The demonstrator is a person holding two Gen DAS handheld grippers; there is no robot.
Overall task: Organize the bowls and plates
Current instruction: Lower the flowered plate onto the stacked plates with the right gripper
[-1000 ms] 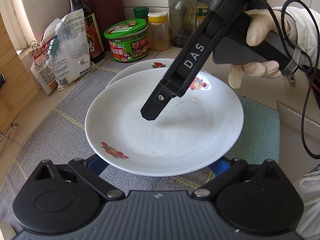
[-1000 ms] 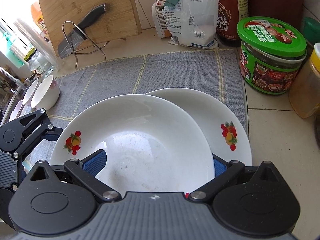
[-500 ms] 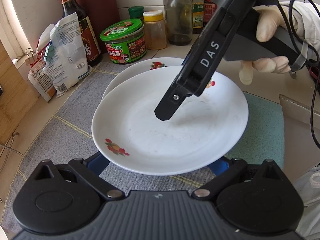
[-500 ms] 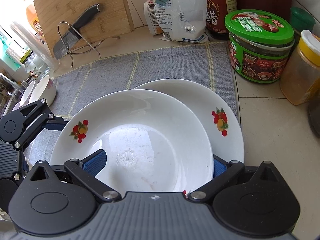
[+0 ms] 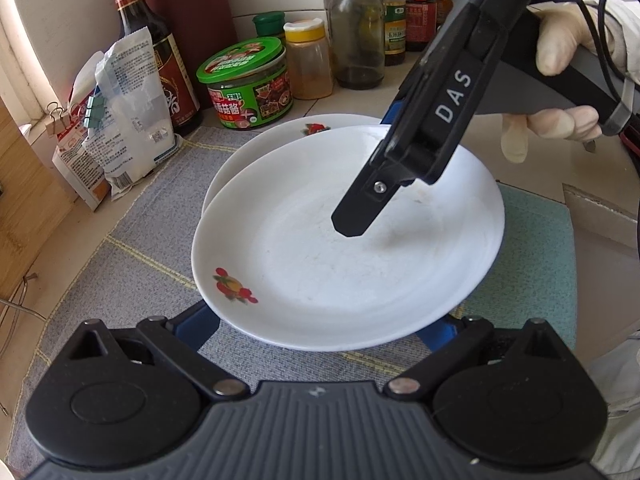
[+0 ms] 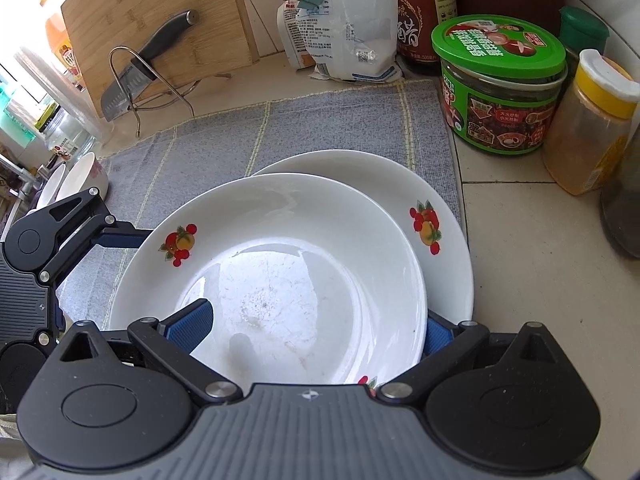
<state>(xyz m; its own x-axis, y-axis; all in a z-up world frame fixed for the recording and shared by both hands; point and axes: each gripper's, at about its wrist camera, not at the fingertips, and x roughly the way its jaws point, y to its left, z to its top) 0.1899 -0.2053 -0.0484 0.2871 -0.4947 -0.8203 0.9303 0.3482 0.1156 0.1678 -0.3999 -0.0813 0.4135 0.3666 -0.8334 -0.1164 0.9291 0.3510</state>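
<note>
A white plate with fruit prints (image 5: 340, 264) (image 6: 272, 264) is held over a second matching plate (image 5: 280, 136) (image 6: 380, 184) that lies on the grey mat (image 5: 132, 216) (image 6: 340, 120). My left gripper (image 5: 320, 330) has its blue pads wide apart at the upper plate's near rim. My right gripper (image 6: 312, 330) straddles the same plate's opposite rim, one finger (image 5: 360, 208) above the plate. Whether either grips the rim is hidden. Two white bowls (image 6: 76, 176) stand at the far left of the right wrist view.
A green-lidded jar (image 5: 248, 84) (image 6: 500, 84), a yellow-capped spice jar (image 5: 310, 60) (image 6: 588, 124), sauce bottles (image 5: 152, 44), clipped bags (image 5: 124, 108) (image 6: 344, 20), and a cutting board with a knife on a rack (image 6: 152, 48) crowd the counter's back. A green mat (image 5: 532, 264) lies at the right.
The upper plate has moved back and right, closer over the lower plate and the jars. Both grippers moved with it.
</note>
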